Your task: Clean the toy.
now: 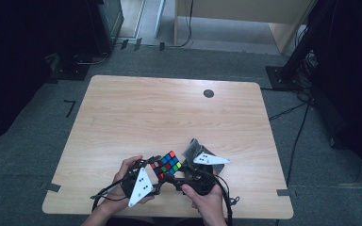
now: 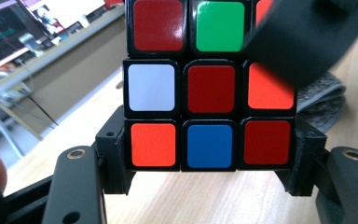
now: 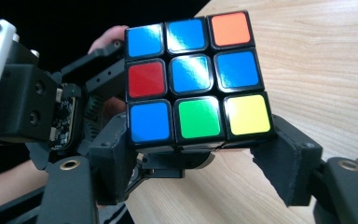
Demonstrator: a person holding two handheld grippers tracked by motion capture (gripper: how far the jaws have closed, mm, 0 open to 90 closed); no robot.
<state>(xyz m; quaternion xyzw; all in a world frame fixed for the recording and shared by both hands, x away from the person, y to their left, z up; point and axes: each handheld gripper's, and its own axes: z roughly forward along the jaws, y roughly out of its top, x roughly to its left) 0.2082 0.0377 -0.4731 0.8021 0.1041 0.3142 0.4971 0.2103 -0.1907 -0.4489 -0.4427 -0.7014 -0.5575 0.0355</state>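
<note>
**Puzzle cube held between two claws at the near edge of the table**

In the high view the puzzle cube (image 1: 166, 164) sits low in the frame, a little left of centre, raised off the wooden table (image 1: 169, 113) between the person's two hands. The left claw (image 1: 156, 175) comes at it from the lower left and the right claw (image 1: 169, 178) from the lower right, so the cube lies just above and between their tips. A grey cloth (image 1: 192, 149) lies on the table just right of the cube.

In the left claw's own view the cube (image 2: 209, 88) fills the upper middle of the frame. The left claw (image 2: 209, 161) has its black jaws pressed against both sides of the bottom row, pinching the cube; they are drawn in as far as the cube's width allows.

In the right claw's own view the cube (image 3: 196, 77) stands in the upper middle, blue centre facing the camera. The right claw (image 3: 200, 154) has its left jaw against the cube's lower left edge, while the right jaw sits at the lower right corner, seemingly a shade clear of it, so its hold looks loose rather than firm
</note>
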